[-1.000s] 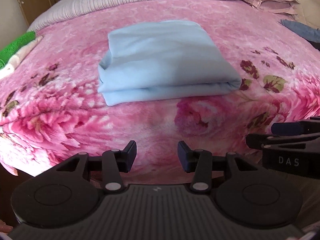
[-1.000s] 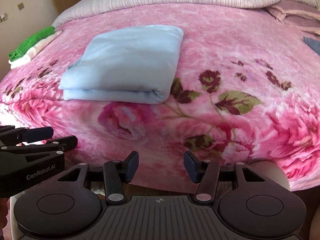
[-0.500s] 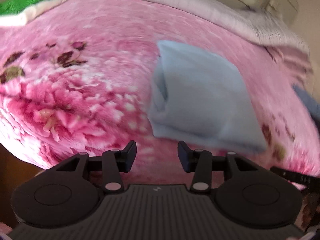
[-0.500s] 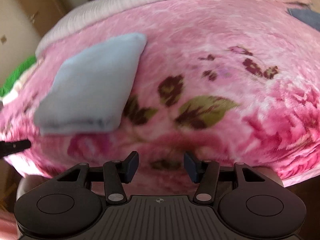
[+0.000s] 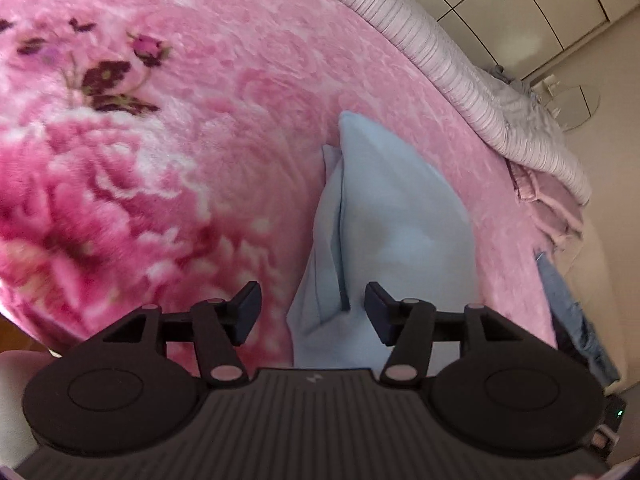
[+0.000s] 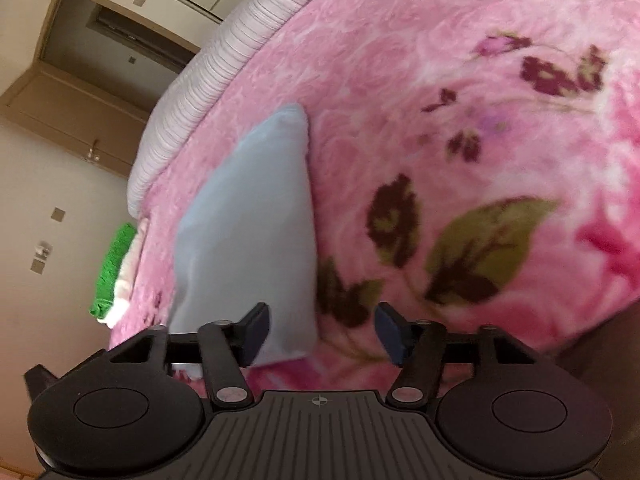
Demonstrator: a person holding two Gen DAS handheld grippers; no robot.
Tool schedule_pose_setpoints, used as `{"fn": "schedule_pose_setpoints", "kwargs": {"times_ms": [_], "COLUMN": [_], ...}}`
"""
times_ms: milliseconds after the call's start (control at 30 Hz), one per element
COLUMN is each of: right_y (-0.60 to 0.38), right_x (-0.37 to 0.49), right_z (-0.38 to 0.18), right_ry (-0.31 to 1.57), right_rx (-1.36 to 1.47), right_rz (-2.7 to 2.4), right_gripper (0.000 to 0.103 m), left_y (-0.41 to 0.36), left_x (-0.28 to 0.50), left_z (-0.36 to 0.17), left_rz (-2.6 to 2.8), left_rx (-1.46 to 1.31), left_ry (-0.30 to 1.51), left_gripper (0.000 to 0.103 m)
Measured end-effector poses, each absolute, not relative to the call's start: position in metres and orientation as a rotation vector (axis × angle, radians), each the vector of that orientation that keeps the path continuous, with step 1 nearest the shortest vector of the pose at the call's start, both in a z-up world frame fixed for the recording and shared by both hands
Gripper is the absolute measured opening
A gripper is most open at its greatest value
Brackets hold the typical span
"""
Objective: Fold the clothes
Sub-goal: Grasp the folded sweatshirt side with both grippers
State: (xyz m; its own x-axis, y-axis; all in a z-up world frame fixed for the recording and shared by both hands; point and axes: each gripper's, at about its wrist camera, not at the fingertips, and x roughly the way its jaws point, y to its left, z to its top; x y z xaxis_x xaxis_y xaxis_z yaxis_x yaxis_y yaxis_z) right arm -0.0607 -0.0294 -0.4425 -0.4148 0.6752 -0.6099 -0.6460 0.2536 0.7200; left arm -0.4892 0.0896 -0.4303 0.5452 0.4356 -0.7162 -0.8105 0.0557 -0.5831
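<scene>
A light blue folded garment (image 5: 392,224) lies on the pink floral blanket (image 5: 168,152) of the bed. Both views are rolled sideways. My left gripper (image 5: 312,316) is open and empty, with the near left corner of the garment between its fingers. In the right wrist view the garment (image 6: 248,232) runs up from my right gripper (image 6: 322,332), which is open and empty; its near right corner lies by the left finger (image 6: 256,332).
A striped grey-white quilt (image 5: 472,92) lies along the head of the bed. A blue denim piece (image 5: 568,312) hangs at the bed's right side. A green and white folded stack (image 6: 116,272) sits at the left edge. A door (image 6: 92,84) and wardrobe fronts (image 5: 540,4) stand behind.
Both grippers rolled sideways and came close to the blue garment's near corners, left at the left corner, right at the right. Each gripper has dropped out of the other's view. Jaws stayed open.
</scene>
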Motion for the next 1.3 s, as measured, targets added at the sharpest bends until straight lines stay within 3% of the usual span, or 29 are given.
{"fn": "schedule_pose_setpoints", "kwargs": {"times_ms": [200, 800, 867, 967, 1033, 1300], "right_y": [-0.009, 0.062, 0.068, 0.077, 0.084, 0.114], "right_x": [-0.054, -0.049, -0.049, -0.05, -0.051, -0.057], "right_z": [-0.449, -0.47, -0.473, -0.478, -0.482, -0.493], "right_ry": [1.427, 1.539, 1.542, 1.553, 1.565, 1.555], "right_rx": [0.104, 0.167, 0.171, 0.172, 0.18, 0.193], "right_rz": [1.435, 1.474, 1.482, 1.492, 1.5, 1.622], "right_gripper": [0.076, 0.076, 0.073, 0.058, 0.056, 0.056], "left_y": [0.116, 0.163, 0.168, 0.176, 0.181, 0.203], "left_x": [-0.492, -0.47, -0.466, -0.46, -0.456, -0.439], "left_z": [-0.446, -0.474, -0.476, -0.48, -0.483, -0.493], "left_rz": [0.927, 0.769, 0.755, 0.735, 0.721, 0.67], "left_rx": [-1.277, -1.399, -1.392, -1.382, -1.375, -1.347], "left_ry": [0.334, 0.24, 0.241, 0.243, 0.244, 0.249], "left_gripper": [0.057, 0.058, 0.058, 0.058, 0.057, 0.038]}}
